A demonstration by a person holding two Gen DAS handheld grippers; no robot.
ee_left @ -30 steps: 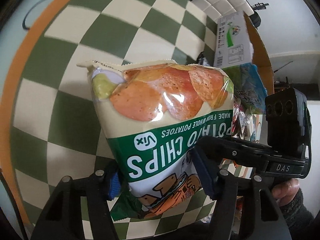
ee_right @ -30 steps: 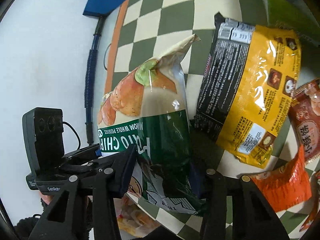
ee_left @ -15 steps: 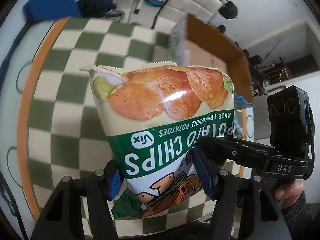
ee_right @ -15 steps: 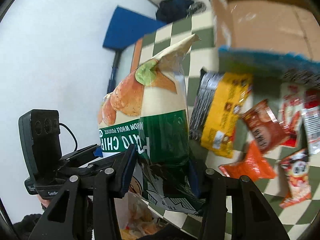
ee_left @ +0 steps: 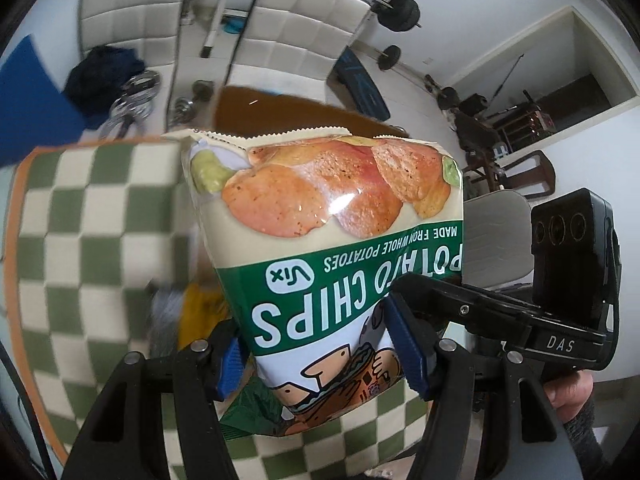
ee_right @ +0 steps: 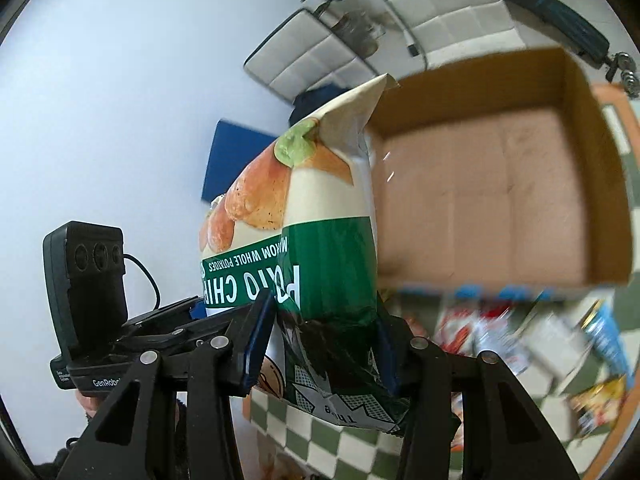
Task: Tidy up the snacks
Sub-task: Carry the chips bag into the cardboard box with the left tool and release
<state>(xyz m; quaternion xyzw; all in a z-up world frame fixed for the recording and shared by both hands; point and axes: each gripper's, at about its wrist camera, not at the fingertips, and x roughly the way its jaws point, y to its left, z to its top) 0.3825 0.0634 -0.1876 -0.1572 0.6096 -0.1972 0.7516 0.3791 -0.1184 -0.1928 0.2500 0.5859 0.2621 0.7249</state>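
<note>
Left wrist view shows your left tongs [ee_left: 320, 352] clamped on the lower half of the chip bag [ee_left: 332, 240], blue pads pressing both sides; the right wrist view shows your right tongs [ee_right: 320, 340] gripping the same bag from its gusset edge. You hold it in the air, upside down, over the green-checked surface [ee_left: 80, 240], just in front of the open cardboard box [ee_right: 500, 200], which looks empty. You seem mid-carry; next, bring the bag over the box and let go with both tongs. Its print reads "Vix", "POTATO CHIPS", "MADE FROM WHOLE POTATOES". Other snack packets [ee_right: 520, 340] lie blurred below the box.
</note>
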